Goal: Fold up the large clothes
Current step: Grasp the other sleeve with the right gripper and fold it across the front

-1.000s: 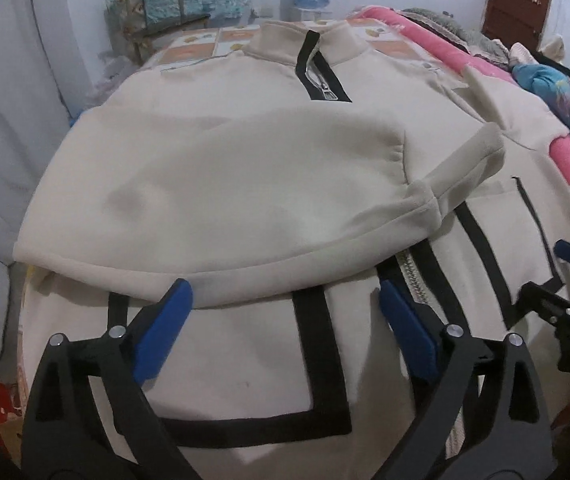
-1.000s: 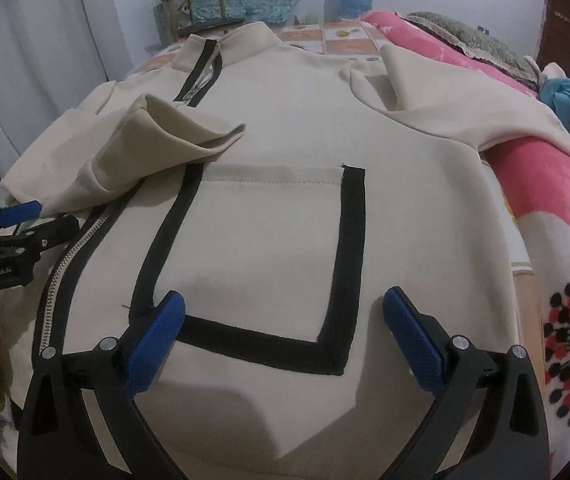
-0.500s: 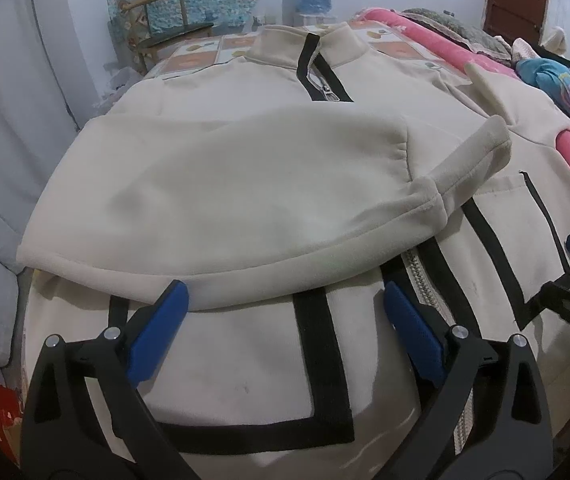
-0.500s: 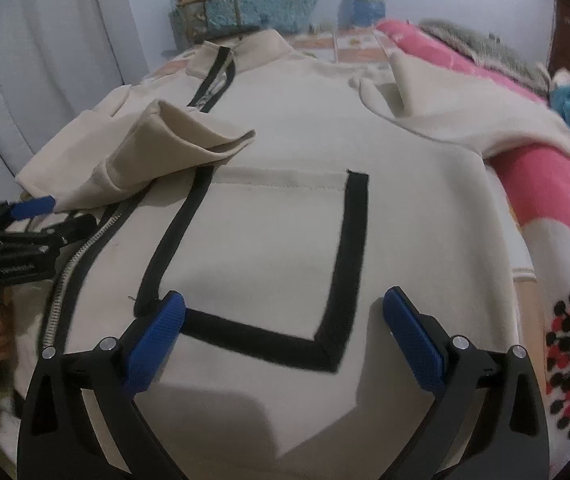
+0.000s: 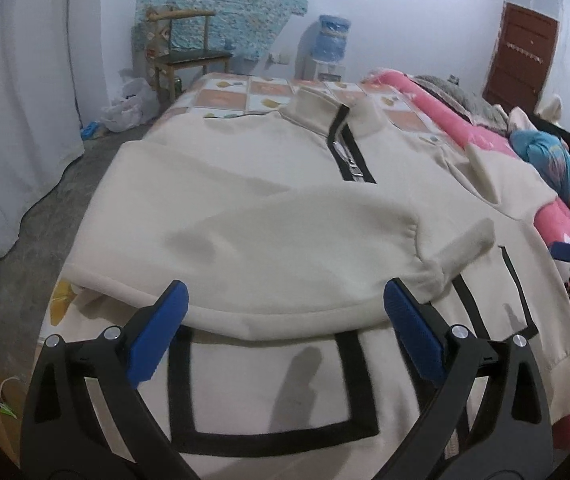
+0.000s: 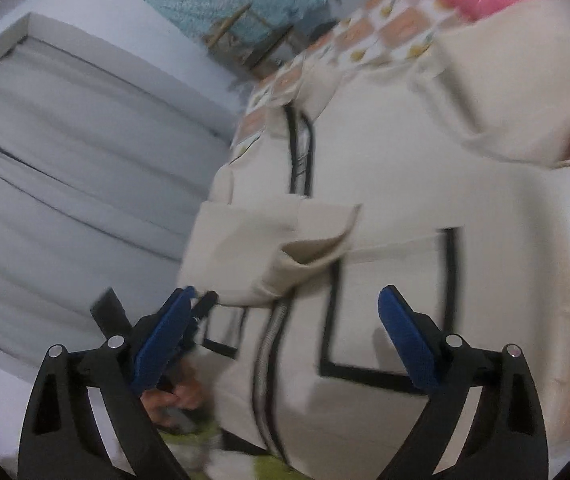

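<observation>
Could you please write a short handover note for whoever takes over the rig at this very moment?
Left hand-held gripper: open, empty, above the folded-in sleeve.
Right hand-held gripper: open, empty, view tilted and blurred.
Cream jacket lies front up on the bed, zipped.
Done: one sleeve folded across the chest.
Left: the other sleeve lies out toward the pink bedding; fold it in, then fold the body.

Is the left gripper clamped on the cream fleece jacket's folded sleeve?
No, the left gripper is open above the folded sleeve, gripping nothing.
</observation>
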A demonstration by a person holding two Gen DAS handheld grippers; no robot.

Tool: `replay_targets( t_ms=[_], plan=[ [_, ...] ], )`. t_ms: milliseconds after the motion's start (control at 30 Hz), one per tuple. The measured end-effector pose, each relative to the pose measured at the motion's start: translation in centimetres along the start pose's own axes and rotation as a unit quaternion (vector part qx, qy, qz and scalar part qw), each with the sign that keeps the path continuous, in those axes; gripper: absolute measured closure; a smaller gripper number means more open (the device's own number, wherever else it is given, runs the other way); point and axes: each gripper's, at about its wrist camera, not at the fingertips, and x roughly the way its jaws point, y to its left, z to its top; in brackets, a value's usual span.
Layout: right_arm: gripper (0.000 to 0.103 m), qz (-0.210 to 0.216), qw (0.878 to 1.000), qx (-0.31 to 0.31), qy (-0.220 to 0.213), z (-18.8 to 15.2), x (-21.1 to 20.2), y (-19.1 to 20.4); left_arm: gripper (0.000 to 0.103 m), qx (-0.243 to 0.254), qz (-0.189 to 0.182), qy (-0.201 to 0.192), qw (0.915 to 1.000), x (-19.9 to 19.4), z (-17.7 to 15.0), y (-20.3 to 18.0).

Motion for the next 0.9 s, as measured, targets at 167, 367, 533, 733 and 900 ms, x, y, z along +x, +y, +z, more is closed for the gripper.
replay_targets(
  t_ms=[167, 367, 533, 733, 900],
  plan=[
    [0.031, -0.008, 0.996, 0.074, 0.057, 2.0, 6.5, -2.1, 0.026, -0.004, 0.006, 0.005, 1.0, 0.9, -0.3, 0.9],
    [0.068, -0.052, 0.991, 0.066, 0.1, 3.2, 10.2, -2.0, 0.033, -0.002, -0.033, -0.009, 0.9994, 0.2, -0.7, 2.0],
    [0.093, -0.076, 0.991, -0.029, 0.102, 5.1, 11.5, 1.9, 0.033, 0.023, -0.088, -0.02, 0.9956, -1.2, -1.5, 1.9],
    [0.093, 0.013, 0.986, -0.161, -0.047, 11.7, 5.3, 11.2, 0.038, 0.028, -0.034, 0.024, 0.9987, 1.0, -2.0, 2.2],
    [0.093, -0.039, 0.976, -0.18, -0.116, 13.0, 1.4, 10.1, 0.039, -0.054, -0.008, 0.029, 0.9981, 1.9, -1.3, 5.4]
  ],
)
